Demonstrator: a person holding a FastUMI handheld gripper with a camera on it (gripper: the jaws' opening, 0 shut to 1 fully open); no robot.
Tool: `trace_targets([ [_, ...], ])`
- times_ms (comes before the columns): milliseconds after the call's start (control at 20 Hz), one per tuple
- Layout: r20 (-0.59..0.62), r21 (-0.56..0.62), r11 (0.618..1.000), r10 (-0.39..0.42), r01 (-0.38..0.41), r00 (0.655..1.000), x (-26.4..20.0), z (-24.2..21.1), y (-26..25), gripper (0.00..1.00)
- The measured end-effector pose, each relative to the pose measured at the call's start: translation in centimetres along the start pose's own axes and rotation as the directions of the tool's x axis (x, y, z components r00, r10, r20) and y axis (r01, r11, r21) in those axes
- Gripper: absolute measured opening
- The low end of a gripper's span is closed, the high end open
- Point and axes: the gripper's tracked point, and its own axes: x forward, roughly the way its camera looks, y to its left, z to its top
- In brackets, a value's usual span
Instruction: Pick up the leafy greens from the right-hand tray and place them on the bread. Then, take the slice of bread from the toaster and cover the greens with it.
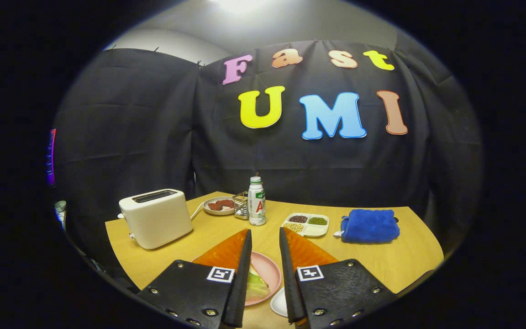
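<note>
Greens (257, 284): pale green leaf on the pink plate (270, 269), seen in the gap between the fingers, near edge of the table
Plate: partly hidden behind the left finger; whether bread lies under the greens cannot be told
Gripper (264, 235): fingers parted a moderate way, holding nothing, raised over the plate, tips pointing to the far side
White dish (279, 302): a rim just right of the plate, mostly hidden by the right finger
Toaster (155, 218): white, on the left of the table, slot on top; no slice can be made out in it
Bottle (257, 201): upright, far centre, beyond the fingertips
Far plate (218, 205): left of the bottle, holds dark red pieces
Tray (306, 224): white, divided, right of the bottle, small grains in its compartments
Cloth (369, 225): blue, folded, far right of the table (400, 258)
</note>
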Motion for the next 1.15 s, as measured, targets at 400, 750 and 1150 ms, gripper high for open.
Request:
trace_targets([
  [400, 0.035, -0.016, 0.994, -0.108, 0.109, 0.993, -6.0, 1.2, -12.5, 0.36],
  [750, 0.059, -0.021, 0.969, -0.245, 0.246, 0.968, -10.2, 1.0, -21.6, 0.36],
  [1150, 0.138, -0.034, 0.935, -0.344, 0.352, 0.929, -13.3, -1.4, -32.5, 0.36],
])
